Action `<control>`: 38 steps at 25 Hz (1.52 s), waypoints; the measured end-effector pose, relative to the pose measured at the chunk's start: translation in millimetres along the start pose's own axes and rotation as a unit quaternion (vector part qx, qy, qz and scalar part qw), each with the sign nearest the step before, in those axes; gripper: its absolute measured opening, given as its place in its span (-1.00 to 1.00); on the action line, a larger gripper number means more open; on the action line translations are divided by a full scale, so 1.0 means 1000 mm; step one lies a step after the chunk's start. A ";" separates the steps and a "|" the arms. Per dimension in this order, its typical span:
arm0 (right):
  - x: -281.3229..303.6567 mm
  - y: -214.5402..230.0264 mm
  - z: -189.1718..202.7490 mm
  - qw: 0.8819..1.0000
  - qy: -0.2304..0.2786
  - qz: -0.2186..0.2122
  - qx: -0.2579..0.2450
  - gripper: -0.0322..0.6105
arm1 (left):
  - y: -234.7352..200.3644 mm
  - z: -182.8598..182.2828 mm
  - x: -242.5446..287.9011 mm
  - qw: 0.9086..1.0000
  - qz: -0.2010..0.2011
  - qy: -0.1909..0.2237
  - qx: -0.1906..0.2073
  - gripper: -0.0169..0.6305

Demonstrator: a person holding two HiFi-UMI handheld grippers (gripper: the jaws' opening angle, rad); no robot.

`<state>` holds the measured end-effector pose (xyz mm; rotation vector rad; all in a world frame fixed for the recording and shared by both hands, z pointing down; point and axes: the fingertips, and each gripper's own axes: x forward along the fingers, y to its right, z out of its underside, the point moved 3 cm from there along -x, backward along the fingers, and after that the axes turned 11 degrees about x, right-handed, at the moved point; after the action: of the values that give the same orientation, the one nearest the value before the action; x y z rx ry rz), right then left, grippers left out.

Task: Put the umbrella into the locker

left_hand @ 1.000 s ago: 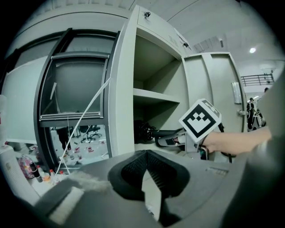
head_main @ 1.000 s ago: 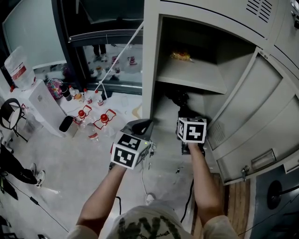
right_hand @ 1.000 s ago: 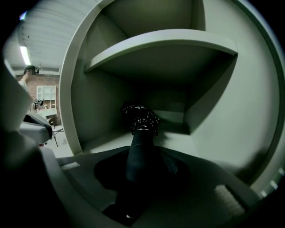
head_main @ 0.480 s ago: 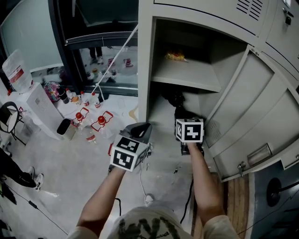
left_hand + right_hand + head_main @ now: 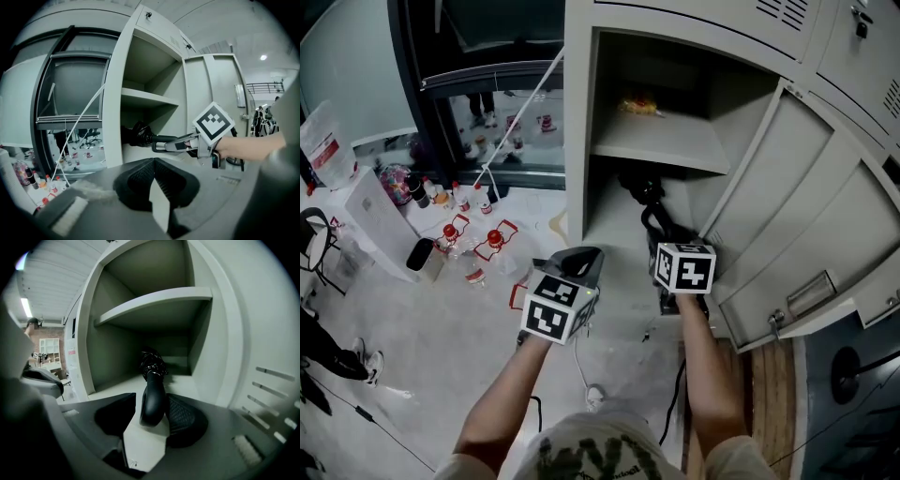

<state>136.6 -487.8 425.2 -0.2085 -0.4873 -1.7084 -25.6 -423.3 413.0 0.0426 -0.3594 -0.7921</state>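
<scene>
Since the umbrella (image 5: 152, 363) is a short folded one, it is probably light and stiff along its shaft, with soft, slick fabric bunched round the middle that would give under a squeeze. The smooth black handle (image 5: 151, 383) looks like the firmest place to take hold, though its rounded, glossy surface could slide between flat pads if gripped loosely. It lies on the floor of the lower compartment of the locker (image 5: 579, 141), beneath the shelf (image 5: 661, 148), with the canopy end deep toward the back wall and the handle pointing out toward the open front. The right gripper (image 5: 152, 398) sits at the compartment's mouth with its jaws opening, standing wide apart. The handle is between them, clear of the left-hand pad and just beside or lightly against the right-hand one, and nothing presses on it, so the umbrella appears to rest on the locker floor by its own weight. The left gripper (image 5: 153, 161) hangs outside the locker, to the left of the opening and well apart from the umbrella. Its jaws are drawn together with nothing between them. A small yellow packet (image 5: 637, 105) lies on the shelf above, untouched, and the door (image 5: 797, 206) stands swung open to the right. Judged from how it lies, the umbrella is placed, and drawing the right gripper straight back should avoid dragging the handle out.
</scene>
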 end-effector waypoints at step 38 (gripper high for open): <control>0.004 0.002 -0.008 0.999 0.036 0.038 0.000 -0.41 | -0.020 0.011 -0.010 1.000 -0.024 -0.002 -0.015 -0.93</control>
<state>138.5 -494.8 419.5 -0.1625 -0.4214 -1.6349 -49.5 -429.9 416.9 0.0213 -0.3519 -0.8442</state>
